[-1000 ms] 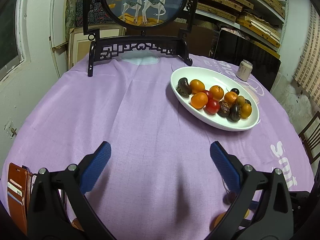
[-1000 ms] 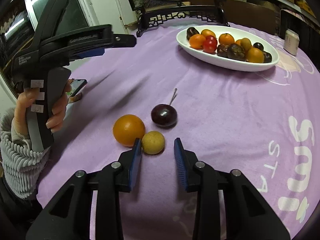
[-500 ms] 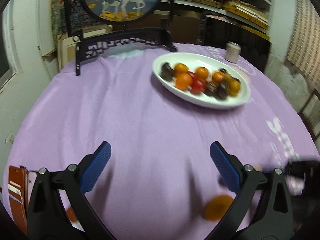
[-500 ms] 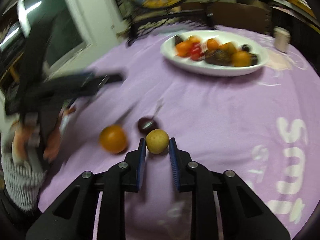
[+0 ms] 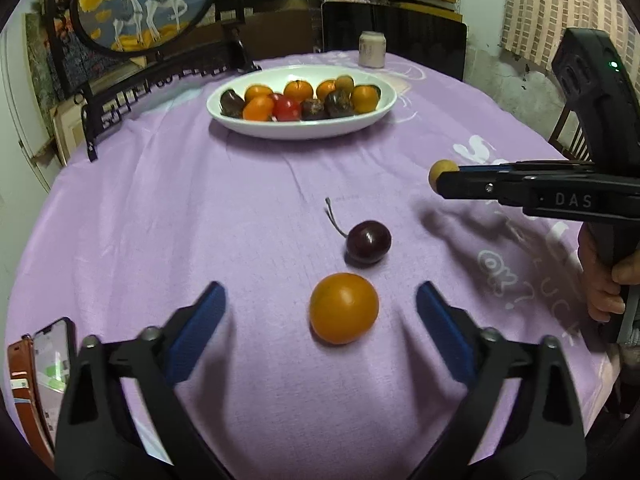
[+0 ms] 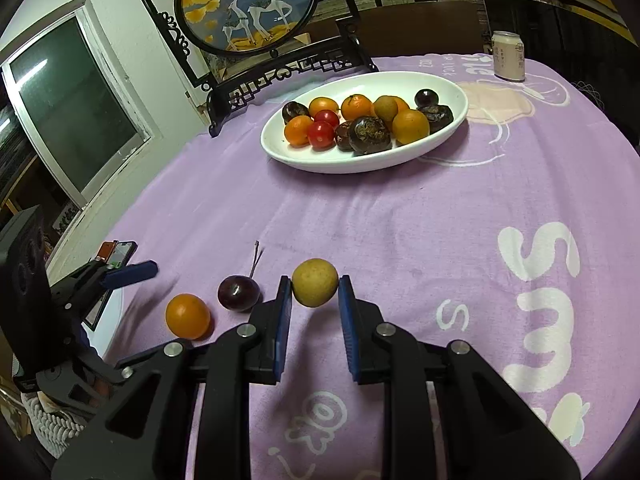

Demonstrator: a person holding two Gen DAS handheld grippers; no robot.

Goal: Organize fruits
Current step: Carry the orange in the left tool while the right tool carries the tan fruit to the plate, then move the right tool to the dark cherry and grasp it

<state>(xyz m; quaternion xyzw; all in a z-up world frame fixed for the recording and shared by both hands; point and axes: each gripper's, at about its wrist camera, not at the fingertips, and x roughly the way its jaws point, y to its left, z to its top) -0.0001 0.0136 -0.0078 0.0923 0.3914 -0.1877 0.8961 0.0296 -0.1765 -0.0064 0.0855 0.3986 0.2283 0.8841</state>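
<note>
My right gripper [image 6: 314, 287] is shut on a small yellow-brown fruit [image 6: 314, 282] and holds it above the purple cloth; the fruit also shows in the left wrist view [image 5: 439, 170]. My left gripper [image 5: 320, 310] is open, with an orange [image 5: 344, 307] on the cloth between its fingers. A dark cherry with a stem [image 5: 368, 241] lies just beyond the orange. In the right wrist view the orange [image 6: 187, 315] and the cherry [image 6: 238, 293] lie left of my fingers. A white oval dish [image 6: 448, 92] with several fruits stands further back, also seen in the left wrist view [image 5: 304, 130].
A black-framed deer screen [image 6: 256, 4] stands behind the dish. A drink can [image 6: 508, 61] stands at the far right. A phone in an orange case [image 5: 48, 360] lies at the table's near left edge. The purple cloth [image 6: 400, 220] has white print.
My right gripper closed on the yellow-brown fruit and lifted it off the cloth. My left gripper swung round and down, so the orange now lies between its open fingers.
</note>
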